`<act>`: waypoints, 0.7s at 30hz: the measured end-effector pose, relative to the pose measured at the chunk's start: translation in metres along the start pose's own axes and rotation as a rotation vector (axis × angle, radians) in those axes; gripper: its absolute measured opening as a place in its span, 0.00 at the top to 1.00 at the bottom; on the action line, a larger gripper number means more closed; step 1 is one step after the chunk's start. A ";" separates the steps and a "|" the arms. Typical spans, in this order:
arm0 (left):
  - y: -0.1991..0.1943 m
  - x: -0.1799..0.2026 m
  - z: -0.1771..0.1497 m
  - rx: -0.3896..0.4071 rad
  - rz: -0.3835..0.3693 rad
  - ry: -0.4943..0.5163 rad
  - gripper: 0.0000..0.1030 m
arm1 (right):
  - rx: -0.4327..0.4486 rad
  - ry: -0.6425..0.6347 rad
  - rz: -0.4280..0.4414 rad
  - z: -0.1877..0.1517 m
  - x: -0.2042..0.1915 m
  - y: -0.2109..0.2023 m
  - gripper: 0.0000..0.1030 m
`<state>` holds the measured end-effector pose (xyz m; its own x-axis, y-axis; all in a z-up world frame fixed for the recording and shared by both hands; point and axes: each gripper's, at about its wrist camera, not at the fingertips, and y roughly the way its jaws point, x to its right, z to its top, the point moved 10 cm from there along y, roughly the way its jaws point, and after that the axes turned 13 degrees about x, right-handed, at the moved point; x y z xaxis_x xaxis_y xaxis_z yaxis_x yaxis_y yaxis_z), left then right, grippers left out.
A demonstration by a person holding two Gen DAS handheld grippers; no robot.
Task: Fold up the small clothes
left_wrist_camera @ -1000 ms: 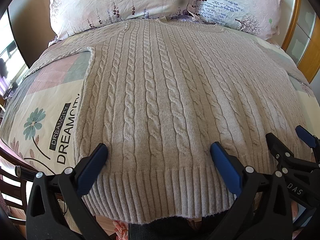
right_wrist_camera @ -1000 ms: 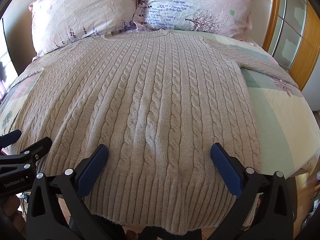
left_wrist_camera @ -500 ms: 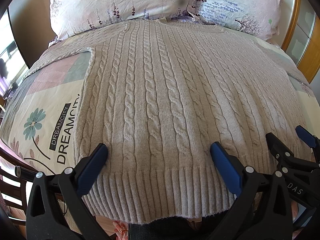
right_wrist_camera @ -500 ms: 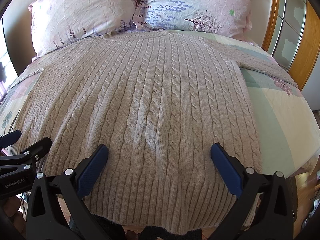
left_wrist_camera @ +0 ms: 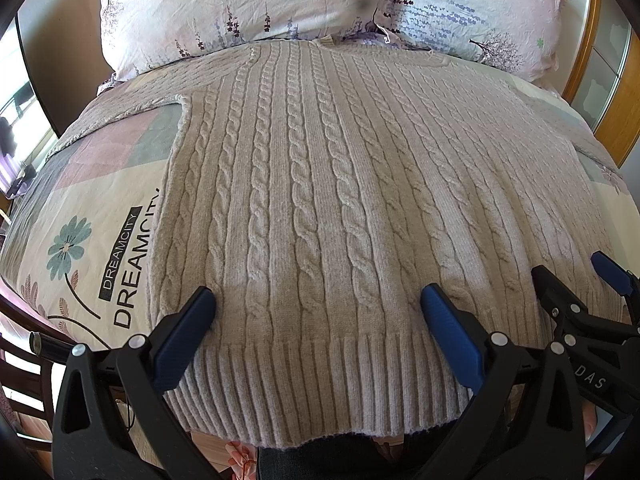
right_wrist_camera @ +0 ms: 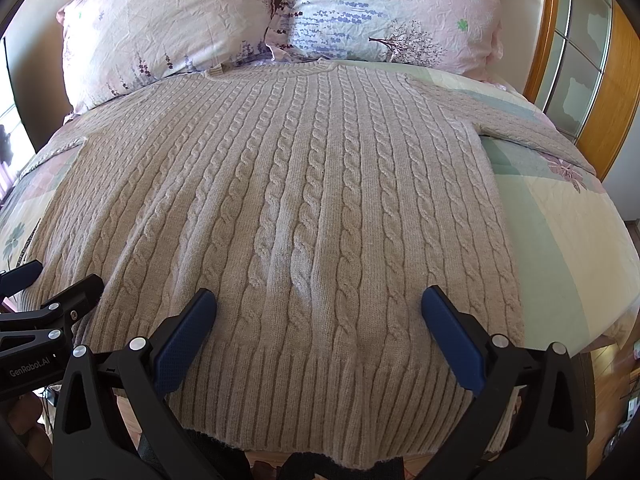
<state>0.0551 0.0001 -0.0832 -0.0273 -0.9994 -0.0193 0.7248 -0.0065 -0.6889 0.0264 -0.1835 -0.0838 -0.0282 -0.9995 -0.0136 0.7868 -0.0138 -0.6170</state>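
Note:
A beige cable-knit sweater (left_wrist_camera: 340,184) lies flat and spread out on the bed, collar toward the pillows, ribbed hem at the near edge; it also fills the right wrist view (right_wrist_camera: 304,192). Its sleeves stretch out to both sides. My left gripper (left_wrist_camera: 316,316) is open, its blue-padded fingers hovering over the hem's left half, holding nothing. My right gripper (right_wrist_camera: 318,316) is open over the hem's right half, also empty. Each gripper shows at the edge of the other's view: the right one (left_wrist_camera: 592,280) and the left one (right_wrist_camera: 52,284).
Two floral pillows (left_wrist_camera: 240,8) (right_wrist_camera: 392,12) lie at the head of the bed. The patterned bedsheet (left_wrist_camera: 100,216) shows left of the sweater and right of it (right_wrist_camera: 560,232). A wooden-framed glass door (right_wrist_camera: 580,52) stands at the right. Dark wooden furniture (left_wrist_camera: 24,356) is at the near left.

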 end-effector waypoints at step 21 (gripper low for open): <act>0.000 0.000 0.000 0.003 0.000 -0.001 0.02 | 0.010 0.000 0.001 0.000 0.001 -0.001 0.01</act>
<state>0.0552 0.0001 -0.0829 -0.0266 -0.9995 -0.0190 0.7268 -0.0063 -0.6869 0.0256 -0.1844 -0.0826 -0.0277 -0.9995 -0.0143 0.7929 -0.0133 -0.6092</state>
